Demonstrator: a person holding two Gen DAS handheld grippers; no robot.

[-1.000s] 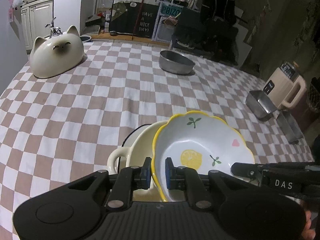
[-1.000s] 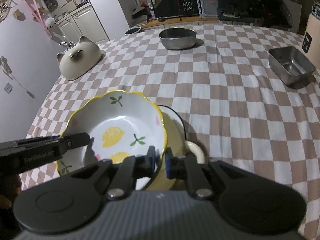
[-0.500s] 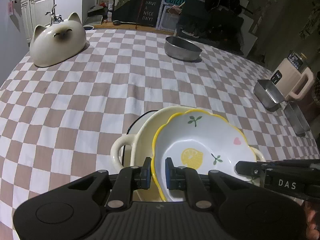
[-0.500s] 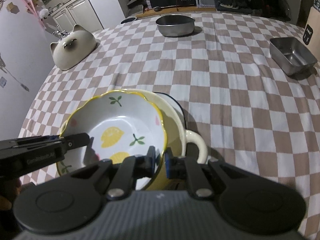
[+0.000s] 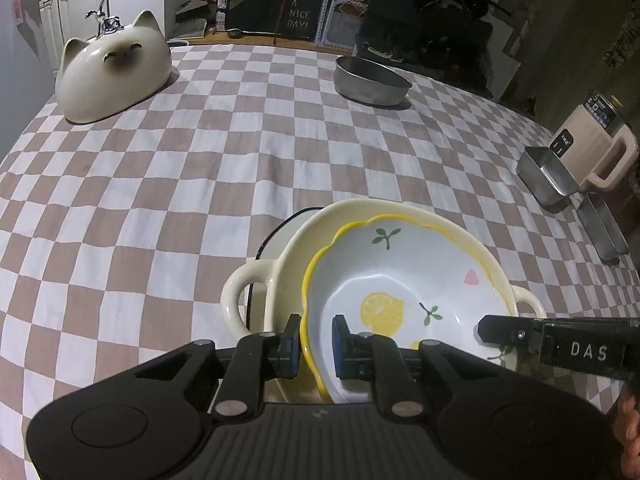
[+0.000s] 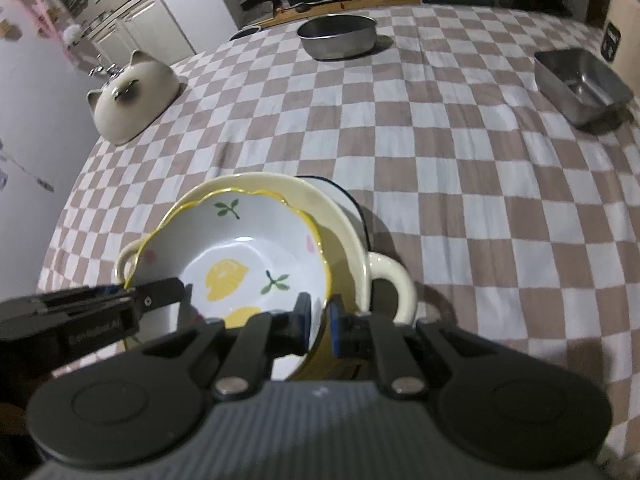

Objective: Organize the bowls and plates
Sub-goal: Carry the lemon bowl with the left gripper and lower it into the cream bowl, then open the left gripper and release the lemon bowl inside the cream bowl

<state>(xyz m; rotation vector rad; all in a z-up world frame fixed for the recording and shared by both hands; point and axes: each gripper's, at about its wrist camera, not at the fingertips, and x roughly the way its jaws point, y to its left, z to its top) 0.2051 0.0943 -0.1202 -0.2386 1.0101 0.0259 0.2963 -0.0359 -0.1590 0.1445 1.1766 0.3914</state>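
Note:
A white lemon-print bowl (image 5: 384, 280) with a wavy yellow rim sits inside a cream two-handled dish (image 5: 256, 280), which rests on a white plate with a dark rim (image 5: 280, 232). My left gripper (image 5: 316, 340) is shut on the bowl's near-left rim. From the right, my right gripper (image 5: 486, 330) reaches the opposite rim. In the right wrist view, the right gripper (image 6: 320, 318) is shut on the lemon bowl (image 6: 240, 256) at its near-right rim, and the left gripper (image 6: 160, 296) comes in from the left. The cream dish (image 6: 348, 240) rings the bowl.
On the checkered tablecloth (image 5: 160, 200), a cat-faced ceramic bowl (image 5: 112, 76) lies upside down at the far left. A round metal pan (image 5: 368, 80) stands at the back. A square steel container (image 5: 548, 176) and a beige appliance (image 5: 592, 140) stand at the right edge.
The lemon bowl has sunk lower into the cream dish, whose far rim and both handles now show around it. Both grippers keep their hold on the rim.

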